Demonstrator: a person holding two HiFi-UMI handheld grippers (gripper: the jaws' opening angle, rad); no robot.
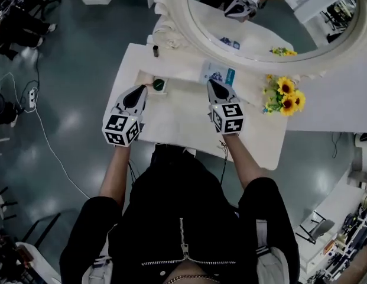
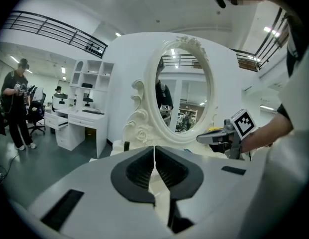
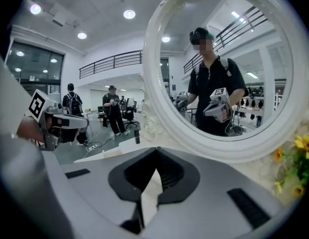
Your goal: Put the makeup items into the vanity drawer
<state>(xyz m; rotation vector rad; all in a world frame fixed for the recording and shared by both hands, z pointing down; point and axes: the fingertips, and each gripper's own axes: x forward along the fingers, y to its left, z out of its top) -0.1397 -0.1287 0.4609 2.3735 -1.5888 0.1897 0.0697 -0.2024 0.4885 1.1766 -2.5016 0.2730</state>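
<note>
On the white vanity top a round dark green makeup item lies in a shallow white tray-like part at the back left. My left gripper hovers just left of it, jaws together with nothing between them. A blue and white box lies under the mirror, and my right gripper is just in front of it, shut and empty. A small dark bottle stands upright at the back left by the mirror frame, also seen as the bottle. Each gripper shows in the other's view, the right gripper and the left gripper.
The big oval mirror in its carved white frame stands along the table's back. Sunflowers sit at the right end. Cables lie on the grey floor to the left. People stand in the room behind.
</note>
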